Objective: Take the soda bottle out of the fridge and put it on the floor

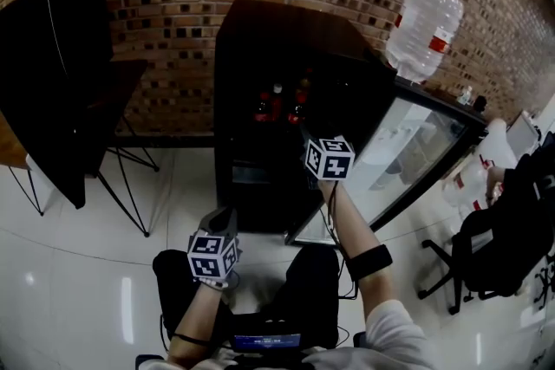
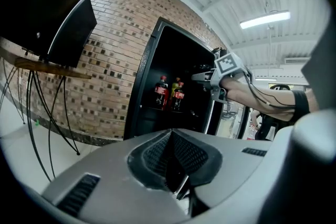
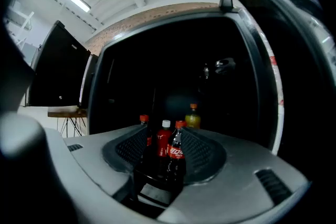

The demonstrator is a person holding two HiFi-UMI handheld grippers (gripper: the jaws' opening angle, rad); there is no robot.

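Observation:
The black fridge (image 1: 260, 39) stands open, and several soda bottles stand on its shelf. In the right gripper view a cola bottle (image 3: 176, 157) with a red cap is nearest. A red bottle with a white cap (image 3: 164, 139) stands just behind it, and a yellow-green bottle (image 3: 192, 120) further back. My right gripper (image 3: 168, 153) is open at the fridge mouth. The bottles show in the gap between its pads, which touch none of them. My left gripper (image 1: 223, 225) hangs low in front of the fridge with its jaws together and nothing in them. From there I see the bottles (image 2: 161, 92) and the right gripper (image 2: 202, 77).
The fridge's glass door (image 1: 408, 147) is swung out to the right. A big water jug (image 1: 425, 26) lies on the fridge top. A black panel (image 1: 52, 74) and a table on thin metal legs (image 1: 121, 169) stand to the left. An office chair (image 1: 494, 247) is at the right on the white tiled floor (image 1: 78, 273).

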